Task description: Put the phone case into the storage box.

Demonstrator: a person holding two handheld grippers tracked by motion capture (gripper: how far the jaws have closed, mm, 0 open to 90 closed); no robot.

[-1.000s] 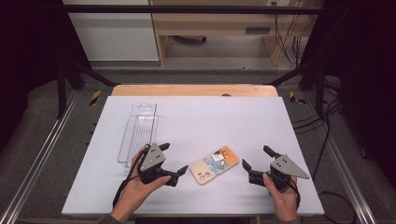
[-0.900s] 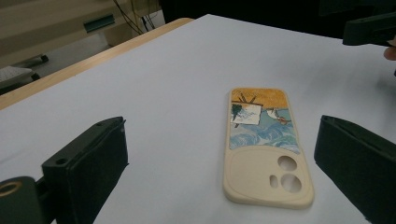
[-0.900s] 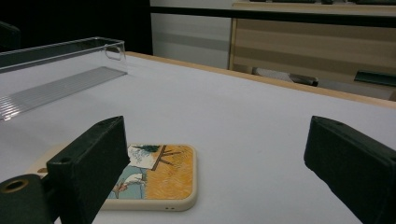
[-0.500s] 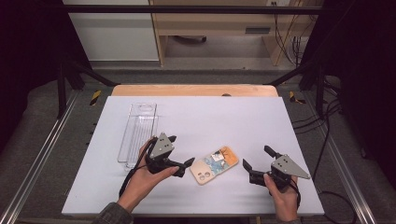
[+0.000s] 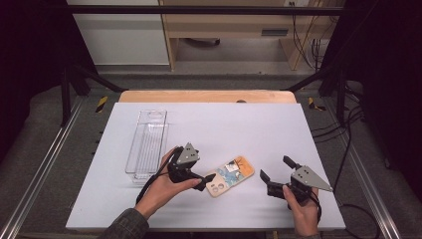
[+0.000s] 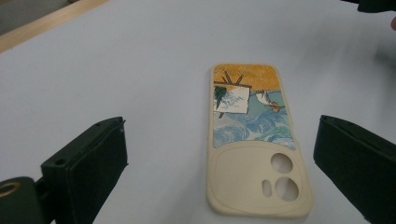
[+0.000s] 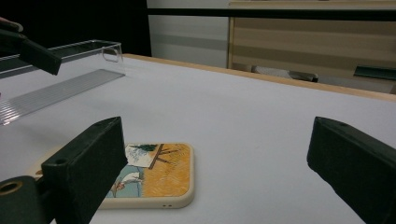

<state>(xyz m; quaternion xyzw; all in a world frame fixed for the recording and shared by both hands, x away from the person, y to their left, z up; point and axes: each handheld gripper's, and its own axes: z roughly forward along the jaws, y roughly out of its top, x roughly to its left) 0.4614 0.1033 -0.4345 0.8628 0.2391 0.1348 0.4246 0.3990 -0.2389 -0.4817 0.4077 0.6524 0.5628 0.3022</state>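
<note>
A cream phone case (image 5: 230, 176) with an orange and blue picture lies flat on the white table (image 5: 239, 124), camera holes toward the left. My left gripper (image 5: 205, 175) stands open at the case's camera end. In the left gripper view the case (image 6: 254, 140) lies ahead between the two spread jaws of the left gripper (image 6: 224, 135), nearer the right one, and touches neither. My right gripper (image 5: 276, 168) is open just right of the case. In the right gripper view the case (image 7: 149, 175) sits low by the left jaw of the right gripper (image 7: 219, 135).
A clear plastic tray (image 5: 148, 144) lies lengthwise left of the case, close behind the left hand; it also shows as the tray (image 7: 65, 84) in the right gripper view. A wooden strip (image 5: 206, 96) edges the table's far side. Black frame rails run along both sides.
My left gripper has moved right and slightly away from me, up to the case's camera end. The case and the right gripper have stayed put.
</note>
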